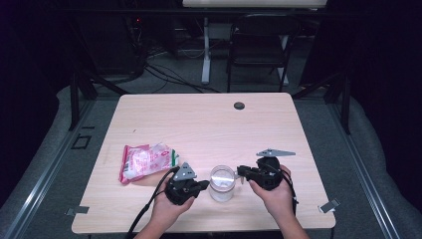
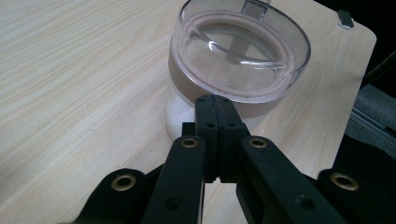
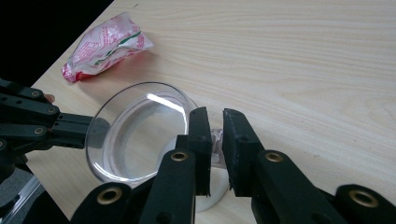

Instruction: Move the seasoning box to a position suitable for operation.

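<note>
In the high view, a clear lidded jar (image 1: 222, 182) stands low and centre on the pale wooden table (image 1: 209, 119), near the front edge. The left gripper (image 1: 203, 184) meets its left side, the right gripper (image 1: 240, 172) its right rim. A red-and-white snack packet (image 1: 145, 161) lies to the left, well apart; the table's upper half is bare up to a dark cable grommet (image 1: 239, 105). Beyond stand a folding chair (image 1: 259, 45) and grey floor.

In the left gripper view, the jaws are pressed together, their tips against the jar (image 2: 238, 56) wall under the lid. The table's rounded corner shows upper right.

In the right gripper view, the jaws stand slightly parted astride the lid's edge tab (image 3: 215, 147); whether they pinch it I cannot tell. The packet (image 3: 106, 45) sits upper left beside the table edge.
</note>
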Available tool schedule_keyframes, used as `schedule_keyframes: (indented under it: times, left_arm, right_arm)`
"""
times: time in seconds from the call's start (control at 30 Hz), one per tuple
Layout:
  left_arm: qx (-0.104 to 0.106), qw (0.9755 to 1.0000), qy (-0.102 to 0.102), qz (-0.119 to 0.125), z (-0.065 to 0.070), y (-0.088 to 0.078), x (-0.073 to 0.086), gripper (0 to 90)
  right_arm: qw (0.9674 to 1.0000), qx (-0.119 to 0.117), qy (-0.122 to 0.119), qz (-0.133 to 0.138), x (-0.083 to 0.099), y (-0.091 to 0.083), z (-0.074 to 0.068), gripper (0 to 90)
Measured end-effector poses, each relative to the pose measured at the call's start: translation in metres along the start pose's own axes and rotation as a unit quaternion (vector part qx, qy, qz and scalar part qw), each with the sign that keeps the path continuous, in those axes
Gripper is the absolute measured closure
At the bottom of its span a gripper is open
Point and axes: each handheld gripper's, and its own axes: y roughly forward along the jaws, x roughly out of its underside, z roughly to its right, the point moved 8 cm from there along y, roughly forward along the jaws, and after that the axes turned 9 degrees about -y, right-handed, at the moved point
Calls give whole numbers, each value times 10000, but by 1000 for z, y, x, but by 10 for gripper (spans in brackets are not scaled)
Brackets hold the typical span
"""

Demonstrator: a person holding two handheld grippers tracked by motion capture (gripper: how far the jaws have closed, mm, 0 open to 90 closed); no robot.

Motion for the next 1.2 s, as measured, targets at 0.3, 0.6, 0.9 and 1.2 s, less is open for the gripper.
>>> schedule_keyframes:
  times: [0.3,0.6,0.9,1.2]
  left_arm:
    - [37,10000,-14,40,0,-2,-1,900]
    - [78,9999,-47,125,2,-6,-5,900]
    - [89,9998,-50,155,2,-6,-5,900]
    - [99,9997,-78,226,3,-8,-7,900]
  right_arm:
    - [10000,-19,45,0,0,0,1,815]
    - [9999,-94,85,46,0,0,2,812]
    - [9999,-114,108,60,1,0,2,812]
    - [9998,-121,132,77,0,0,3,819]
